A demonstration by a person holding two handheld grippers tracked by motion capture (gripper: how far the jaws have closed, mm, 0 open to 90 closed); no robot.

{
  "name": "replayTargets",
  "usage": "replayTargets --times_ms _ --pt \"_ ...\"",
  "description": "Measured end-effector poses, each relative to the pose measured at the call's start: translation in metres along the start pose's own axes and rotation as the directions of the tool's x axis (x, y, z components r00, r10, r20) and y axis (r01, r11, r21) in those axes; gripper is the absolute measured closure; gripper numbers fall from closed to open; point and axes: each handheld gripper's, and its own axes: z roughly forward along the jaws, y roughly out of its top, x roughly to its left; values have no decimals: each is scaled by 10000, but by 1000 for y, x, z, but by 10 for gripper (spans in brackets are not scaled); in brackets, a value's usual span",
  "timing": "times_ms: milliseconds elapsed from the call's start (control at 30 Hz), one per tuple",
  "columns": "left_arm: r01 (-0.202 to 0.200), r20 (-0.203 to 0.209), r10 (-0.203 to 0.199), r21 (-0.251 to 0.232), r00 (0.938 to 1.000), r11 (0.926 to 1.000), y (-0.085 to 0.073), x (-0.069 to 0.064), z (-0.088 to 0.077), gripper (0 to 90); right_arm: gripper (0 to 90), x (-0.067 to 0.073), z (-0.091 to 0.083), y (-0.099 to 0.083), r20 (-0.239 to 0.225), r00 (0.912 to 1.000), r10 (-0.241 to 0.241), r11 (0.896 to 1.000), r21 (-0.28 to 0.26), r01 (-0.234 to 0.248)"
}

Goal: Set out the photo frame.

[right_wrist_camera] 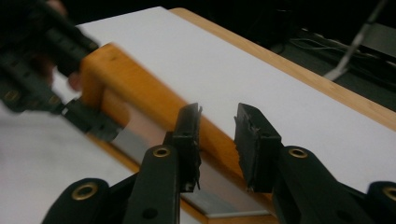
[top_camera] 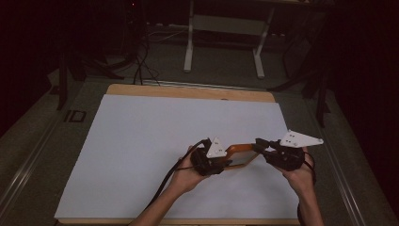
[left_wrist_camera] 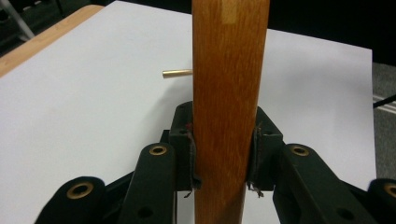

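Wooden frame [top_camera: 242,153], orange-brown with glass pane; pinched by left gripper [left_wrist_camera: 223,154], right gripper [right_wrist_camera: 217,140] spread, beside frame.

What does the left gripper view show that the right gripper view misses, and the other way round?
Left gripper view: the left claw clamped on a bar of the wooden frame, and a brass-coloured pin sticking out beside it. Right gripper view: the right claw open, pads clear of the wood, plus the frame's corner and a shiny pane. Both: the frame, the white sheet and the table's wooden edge.
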Motion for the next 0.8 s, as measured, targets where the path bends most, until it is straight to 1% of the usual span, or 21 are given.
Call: replayTargets --times_ms 100,133,233,267,300,400,433,500,533,567,633,667,733,800 --pt "-91 137 91 15 9999 10000 4 6 -4 691 658 2 -1 1 -448 9987 -257 9997 20 258" --pt "-179 160 179 33 9997 9998 6 8 -6 691 644 2 0 1 -601 9977 -307 9995 29 309" --pt "-375 285 372 121 9989 9992 12 11 -8 692 568 3 3 3 -1046 9935 -439 9990 69 448" --pt "-503 306 498 162 9983 9986 14 12 -8 692 551 2 5 4 -1269 9909 -459 9987 141 481" --pt "-655 356 647 220 9973 9976 16 12 -8 692 535 2 7 4 -1296 9901 -548 9982 177 575" --pt "-1052 486 1034 368 9935 9938 19 12 -8 692 463 0 15 7 -1548 9837 -917 9948 302 975" --pt "-1201 521 1181 372 9916 9921 20 12 -7 692 454 0 17 8 -1608 9816 -1029 9934 332 1096" --pt "-1366 631 1339 402 9890 9898 22 12 -7 691 451 -1 20 12 -1825 9746 -1299 9896 377 1389" --pt "-1517 654 1489 403 9867 9876 23 12 -6 691 449 -1 21 13 -1898 9717 -1409 9876 420 1515" --pt "-1598 691 1568 411 9852 9863 23 12 -6 691 448 -1 23 15 -2020 9668 -1566 9837 552 1709" --pt "-1735 790 1700 389 9823 9841 25 13 -5 690 455 0 26 17 -2146 9600 -1798 9780 663 1980" --pt "-1781 802 1743 427 9814 9831 26 13 -5 690 478 0 27 18 -2230 9554 -1934 9734 783 2153" --pt "-1851 828 1814 393 9799 9819 27 14 -4 689 496 2 29 19 -2244 9502 -2162 9671 846 2400" --pt "-1673 817 1645 296 9830 9855 26 16 -4 678 527 3 28 19 -2174 9474 -2348 9631 796 2570"
